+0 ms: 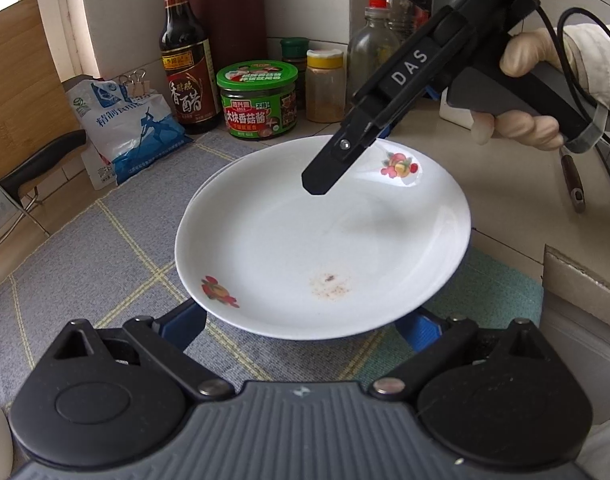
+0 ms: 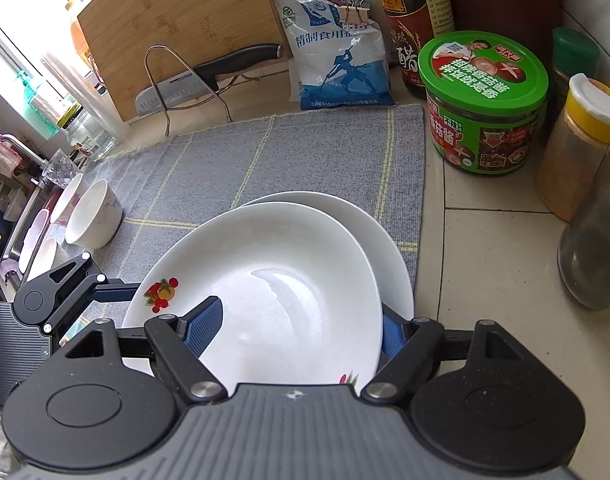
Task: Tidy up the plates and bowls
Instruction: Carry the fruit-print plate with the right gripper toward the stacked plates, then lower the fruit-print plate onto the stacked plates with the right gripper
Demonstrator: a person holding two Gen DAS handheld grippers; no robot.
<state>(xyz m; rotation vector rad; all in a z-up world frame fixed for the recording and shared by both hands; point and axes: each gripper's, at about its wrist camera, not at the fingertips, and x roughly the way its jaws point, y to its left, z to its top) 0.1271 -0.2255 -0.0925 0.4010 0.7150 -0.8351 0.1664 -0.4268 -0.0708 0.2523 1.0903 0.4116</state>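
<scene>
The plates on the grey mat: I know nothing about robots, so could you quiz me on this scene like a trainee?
1. True or false: the top plate is spotless.
2. The sauce jar has a lid that is: A red, B green, C blue.
3. How many plates lie under the right claw?

Key: 1 false, it has reddish specks. 2 B. 3 two: the top plate and a lower plate.

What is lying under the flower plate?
Under the flower plate a second white plate shows at its far edge, on the grey cloth. Its covered part stays hidden.
</scene>
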